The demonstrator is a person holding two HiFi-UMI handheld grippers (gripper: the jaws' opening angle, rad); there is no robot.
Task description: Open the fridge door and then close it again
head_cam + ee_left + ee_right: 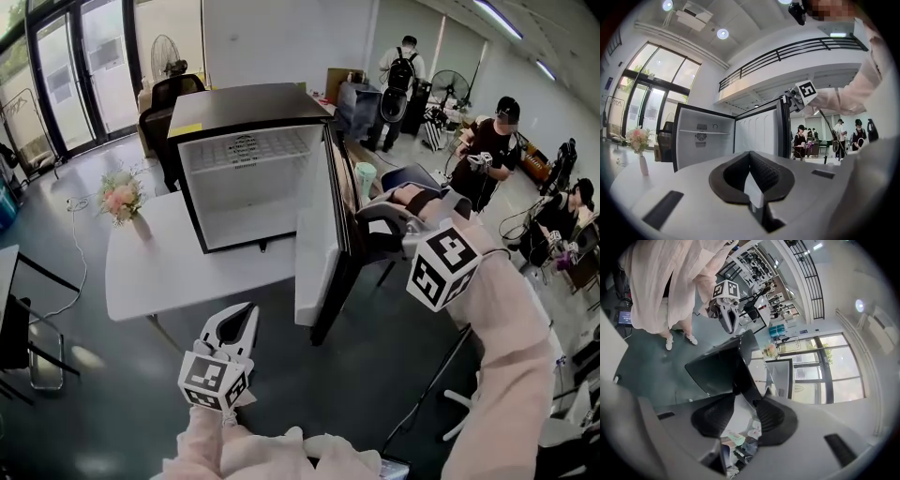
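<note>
Here, fridge door (pixel 317 246) wide open, right gripper (pixel 746 399) clamped on its free edge, left gripper (pixel 246 317) clenched empty above floor (pixel 94 412).

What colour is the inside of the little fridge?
The fridge is white inside, with a black outside. The head view shows it best.

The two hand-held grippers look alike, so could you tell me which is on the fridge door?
The right hand-held gripper: its jaws clasp the edge of the fridge door, while the left hand-held gripper hangs free, shut.
</note>
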